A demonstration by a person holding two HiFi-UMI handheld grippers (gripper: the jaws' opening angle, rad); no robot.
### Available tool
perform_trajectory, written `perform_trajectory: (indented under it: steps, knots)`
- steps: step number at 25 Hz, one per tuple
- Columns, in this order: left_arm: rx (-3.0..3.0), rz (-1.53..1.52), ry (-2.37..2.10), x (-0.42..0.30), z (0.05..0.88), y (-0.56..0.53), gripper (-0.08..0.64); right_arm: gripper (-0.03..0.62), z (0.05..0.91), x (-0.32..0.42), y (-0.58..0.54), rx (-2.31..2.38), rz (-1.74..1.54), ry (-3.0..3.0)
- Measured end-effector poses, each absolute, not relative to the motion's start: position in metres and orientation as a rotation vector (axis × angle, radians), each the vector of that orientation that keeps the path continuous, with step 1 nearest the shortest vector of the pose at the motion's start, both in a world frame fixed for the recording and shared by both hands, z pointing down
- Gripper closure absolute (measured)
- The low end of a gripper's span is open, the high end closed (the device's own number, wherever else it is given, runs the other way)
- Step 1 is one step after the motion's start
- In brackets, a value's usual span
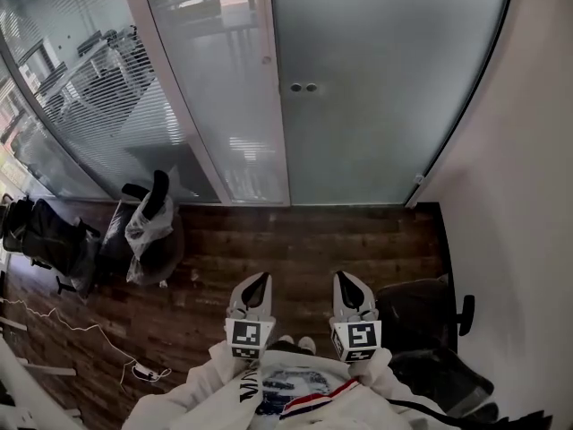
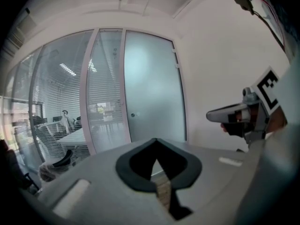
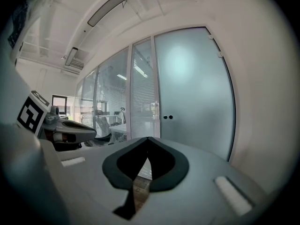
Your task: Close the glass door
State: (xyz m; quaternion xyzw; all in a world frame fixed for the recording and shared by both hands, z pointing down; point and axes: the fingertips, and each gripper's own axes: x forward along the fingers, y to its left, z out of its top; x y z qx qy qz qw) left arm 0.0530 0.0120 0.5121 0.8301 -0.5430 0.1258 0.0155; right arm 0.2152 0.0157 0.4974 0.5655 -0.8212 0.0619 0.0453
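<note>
The frosted glass door fills the upper middle and right of the head view and stands in line with the glass wall beside it. Two small round fittings sit near its left edge. It also shows as a pale pane, the door in the left gripper view and the door in the right one. My left gripper and right gripper are side by side low in the head view, well short of the door. Both point toward it. Each is shut with nothing between its jaws, as the left gripper and right gripper views show.
Glass panels with blinds run left of the door. On the wooden floor a black chair draped with a plastic bag and a dark bag stand at left. Another black chair is close at right, by the white wall. A white cable lies at lower left.
</note>
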Motion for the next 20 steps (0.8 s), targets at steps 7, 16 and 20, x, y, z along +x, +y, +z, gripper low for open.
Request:
perform_trajectory:
  steps: [7, 16, 20]
  knots:
    - [2.595, 0.351, -1.672, 0.053, 0.497, 0.012, 0.558, 0.586, 0.491, 0.214, 0.024, 1.757, 0.211, -2.511]
    - [2.573, 0.412, -1.62, 0.05, 0.518, 0.016, 0.558, 0.586, 0.515, 0.209, 0.031, 1.736, 0.324, -2.476]
    - [2.564, 0.437, -1.606, 0.051, 0.527, 0.017, 0.558, 0.586, 0.525, 0.211, 0.032, 1.72, 0.352, -2.457]
